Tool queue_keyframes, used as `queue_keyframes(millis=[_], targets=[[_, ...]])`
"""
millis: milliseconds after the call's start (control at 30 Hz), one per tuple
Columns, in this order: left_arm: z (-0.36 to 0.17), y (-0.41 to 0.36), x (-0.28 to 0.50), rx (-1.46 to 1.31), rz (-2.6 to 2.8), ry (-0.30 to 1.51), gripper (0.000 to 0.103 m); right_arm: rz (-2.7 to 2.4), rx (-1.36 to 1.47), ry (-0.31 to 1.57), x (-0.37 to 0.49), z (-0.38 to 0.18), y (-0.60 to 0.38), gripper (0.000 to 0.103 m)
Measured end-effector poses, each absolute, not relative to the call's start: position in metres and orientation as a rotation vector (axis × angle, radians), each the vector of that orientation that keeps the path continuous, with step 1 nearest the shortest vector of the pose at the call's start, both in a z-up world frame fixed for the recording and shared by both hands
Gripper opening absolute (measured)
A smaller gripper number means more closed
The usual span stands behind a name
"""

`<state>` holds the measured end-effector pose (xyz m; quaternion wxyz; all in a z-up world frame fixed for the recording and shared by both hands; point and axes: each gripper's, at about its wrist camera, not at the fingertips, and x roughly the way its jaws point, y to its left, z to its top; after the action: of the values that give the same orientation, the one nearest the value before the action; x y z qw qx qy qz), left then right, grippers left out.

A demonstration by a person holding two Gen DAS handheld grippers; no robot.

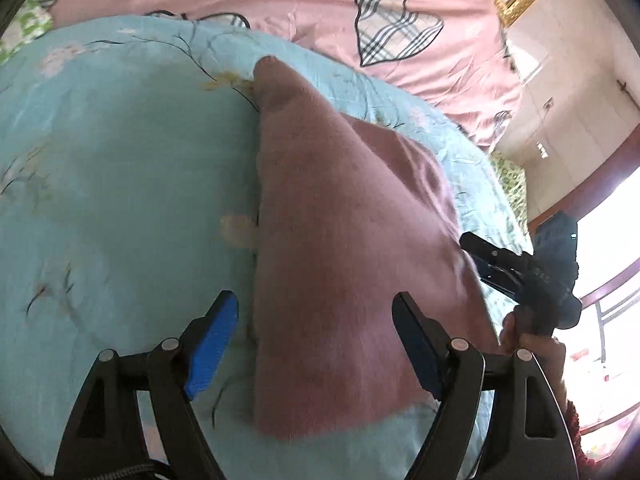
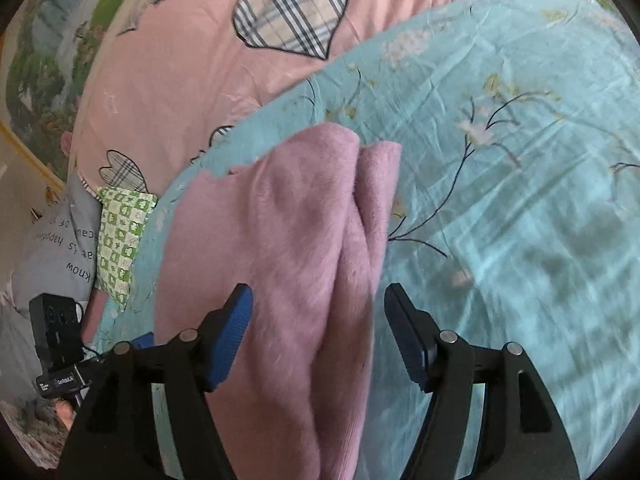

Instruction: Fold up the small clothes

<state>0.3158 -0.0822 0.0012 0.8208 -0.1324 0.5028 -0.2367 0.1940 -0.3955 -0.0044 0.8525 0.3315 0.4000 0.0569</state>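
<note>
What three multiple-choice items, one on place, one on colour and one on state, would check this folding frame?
1. Where does the small garment lie?
A. on the light blue flowered sheet
B. on the pink quilt with checked hearts
C. on the floor

2. What colour is the garment?
A. green
B. dusty pink
C. white

3. How do the left gripper and right gripper stand?
A. both shut on the garment
B. one open, one shut
C. both open, jaws apart over the garment

Answers:
1 A: blue sheet shows around the garment's edges in both wrist views, and the quilt lies beyond it.
2 B: the cloth reads dusty pink in both views.
3 C: each view shows a wide gap between the blue fingers, with no cloth pinched.
</note>
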Motion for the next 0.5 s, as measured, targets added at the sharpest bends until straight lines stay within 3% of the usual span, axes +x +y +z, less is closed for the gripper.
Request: queue_keyframes(millis=[200,233,267,300,367,500], targets=[[-0.035,-0.093,0.367,-0.387,-0.566,1.137,0.080,0.164,0.756,0.878,0.215,-0.028,-0.401,0.069],[-0.043,-0.093,0.374,-0.438,-0.573,1.145,0.077,0.187,0.771,0.873,0.217,-0.031,-0.400,0.066],[-0.048,-0.093,0.378,-0.463,-0.570,1.142,0.072,0.207,0.775,0.874,0.219,-0.032,-0.398,0.050],[-0.049,-0.093,0.378,-0.472,-0.562,1.133,0.068,0.246,0.773,0.887,0.222,-0.033,-0.391,0.042],[-0.045,-0.093,0.375,-0.486,-0.562,1.118,0.051,0.247,0.737,0.902,0.224,-0.031,-0.381,0.032],[-0.023,-0.079,0.351,-0.505,-0.554,1.072,0.044,0.255,0.732,0.861,0.214,-0.010,-0.372,0.028]])
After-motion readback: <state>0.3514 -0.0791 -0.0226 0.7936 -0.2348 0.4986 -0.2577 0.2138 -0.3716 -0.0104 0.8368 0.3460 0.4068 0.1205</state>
